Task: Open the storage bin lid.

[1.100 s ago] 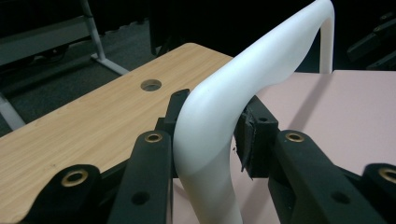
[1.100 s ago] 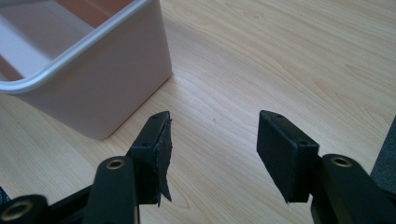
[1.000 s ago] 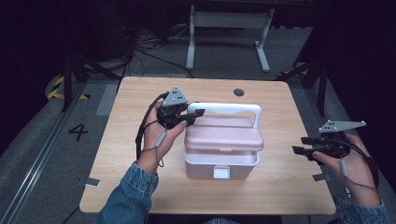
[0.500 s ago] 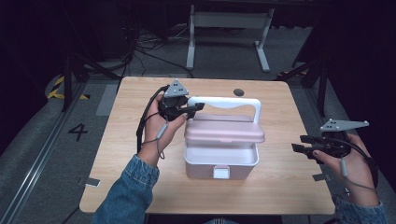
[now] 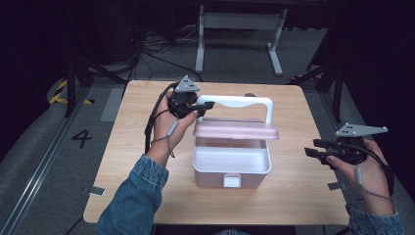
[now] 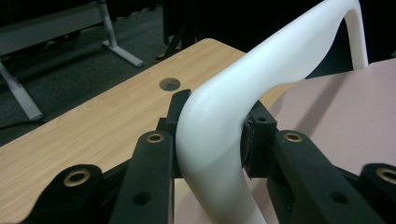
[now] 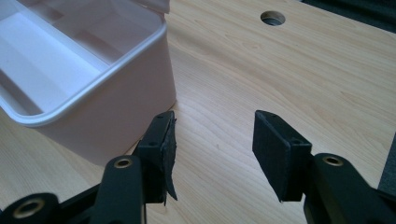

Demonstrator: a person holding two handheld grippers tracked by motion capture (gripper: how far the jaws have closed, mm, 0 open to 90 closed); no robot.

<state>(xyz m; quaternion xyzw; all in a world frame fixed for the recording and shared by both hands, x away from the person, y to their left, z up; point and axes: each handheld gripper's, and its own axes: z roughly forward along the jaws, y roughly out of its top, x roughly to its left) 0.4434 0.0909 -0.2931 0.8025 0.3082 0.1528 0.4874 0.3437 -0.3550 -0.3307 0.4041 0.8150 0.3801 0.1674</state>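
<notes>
Now, tabletop: carrying the pink box, which is sitting near its middle.
Box: standing open at the front, its inside looking bare.
Lid: being lifted clear of the rim, tilting back on its hinge.
Handle: white, arching over the lid; the left tool is clenching its left corner.
Right tool: hanging released beside the box, its jaws having just been narrowing on nothing.
Advice: keep swinging the lid in an arc about the hinge, not pulling straight; consider steadying the box wall so it is not sliding.
</notes>
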